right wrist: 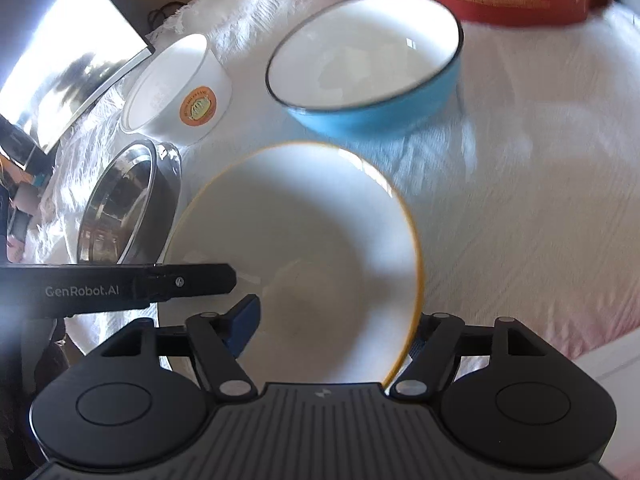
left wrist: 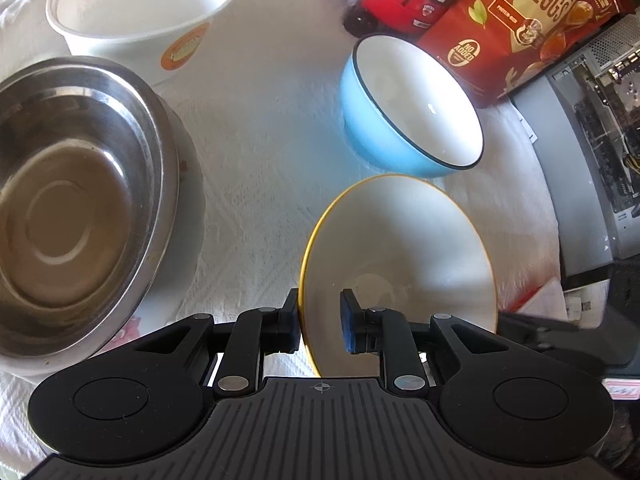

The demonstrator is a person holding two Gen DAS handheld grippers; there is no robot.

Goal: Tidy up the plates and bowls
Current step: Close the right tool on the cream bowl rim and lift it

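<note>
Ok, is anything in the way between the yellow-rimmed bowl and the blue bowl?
Nothing visible. Only bare cloth lies between the yellow-rimmed bowl and the blue bowl; the steel bowl sits off to the side.

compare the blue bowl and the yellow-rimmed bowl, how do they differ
The blue bowl has a blue outside and a dark rim; the yellow-rimmed bowl has a yellow rim. The blue bowl sits free on the cloth; the yellow-rimmed bowl's wall is pinched by the left gripper. Both are white inside and empty.
</note>
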